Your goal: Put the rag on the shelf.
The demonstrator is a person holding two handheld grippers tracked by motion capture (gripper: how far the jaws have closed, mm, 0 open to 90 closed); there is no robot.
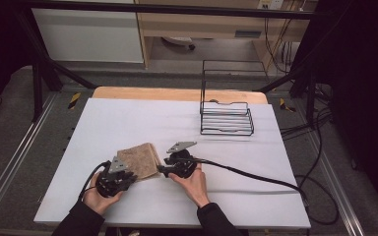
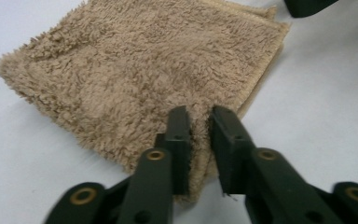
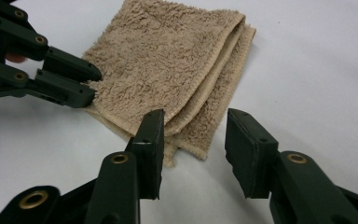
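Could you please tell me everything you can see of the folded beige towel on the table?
The folded beige fluffy towel looks like terry cloth, with a shaggy pile and stitched hems. It is folded into a rough square of several layers, whose edges show stacked in the right gripper view. It lies flat on the white table. The left gripper has its jaws closed on one corner; the right gripper stands open at another corner.

A folded towel (image 1: 140, 160) is laid on the table (image 1: 128, 123) near its front edge, with a wire rack (image 1: 226, 117) positioned behind it to the right.
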